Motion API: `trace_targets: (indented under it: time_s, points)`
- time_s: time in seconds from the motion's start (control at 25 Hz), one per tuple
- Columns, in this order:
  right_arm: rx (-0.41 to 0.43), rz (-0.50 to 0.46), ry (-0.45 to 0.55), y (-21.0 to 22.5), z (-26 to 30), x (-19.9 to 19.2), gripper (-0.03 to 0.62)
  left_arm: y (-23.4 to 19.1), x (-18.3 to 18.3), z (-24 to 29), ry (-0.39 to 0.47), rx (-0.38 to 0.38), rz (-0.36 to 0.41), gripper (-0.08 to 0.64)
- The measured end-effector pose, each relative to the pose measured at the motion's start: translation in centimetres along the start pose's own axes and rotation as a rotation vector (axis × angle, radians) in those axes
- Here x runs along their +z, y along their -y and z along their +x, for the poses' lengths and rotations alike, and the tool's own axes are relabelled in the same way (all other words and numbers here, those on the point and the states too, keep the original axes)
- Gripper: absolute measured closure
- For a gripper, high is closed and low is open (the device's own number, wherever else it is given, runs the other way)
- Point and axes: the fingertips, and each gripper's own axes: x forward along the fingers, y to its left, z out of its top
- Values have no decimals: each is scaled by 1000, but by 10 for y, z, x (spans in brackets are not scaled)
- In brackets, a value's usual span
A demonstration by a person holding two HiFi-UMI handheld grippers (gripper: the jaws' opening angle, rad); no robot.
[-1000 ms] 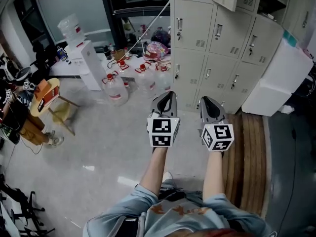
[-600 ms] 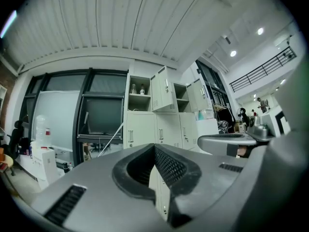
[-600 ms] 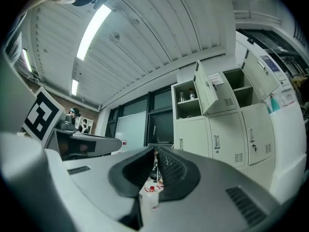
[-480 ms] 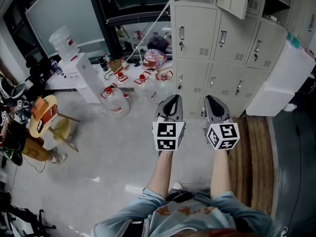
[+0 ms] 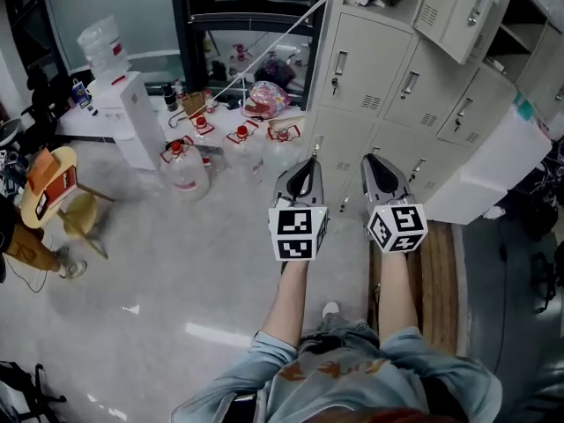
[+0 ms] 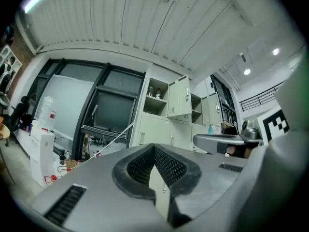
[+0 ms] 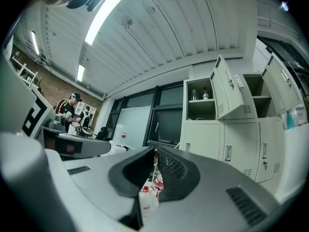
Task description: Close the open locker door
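**Approach to the lockers: both grippers empty, jaws pressed together.**
The open door (image 5: 464,11) hangs from the top row of the lockers (image 5: 379,86), swung outward. It is well above and ahead of my left gripper (image 5: 307,166) and right gripper (image 5: 373,163). I judge it a thin sheet-metal leaf: light, stiff and free on its hinges (apt to clang if shoved). No pinch is needed. I would lay closed jaws flat against its outer face, near the edge away from the hinges.
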Motion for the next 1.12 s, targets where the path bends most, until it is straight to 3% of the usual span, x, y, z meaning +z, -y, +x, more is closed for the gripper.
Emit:
trace_targets:
  time_s: [0.24,0.48,0.76,1.12]
  points:
    - [-19,3,38,14,16,20,554,-18,15,15,28,9,-1,541]
    - [-55,1,65,41,17,25,554,-4,25,43,42,-34,24,541]
    - [-148,28,84,108,20,17,554,32,29,95,40,-85,130,541]
    - [-165,63,208,207,62,34,554,74,55,198,93,-152,180,541]
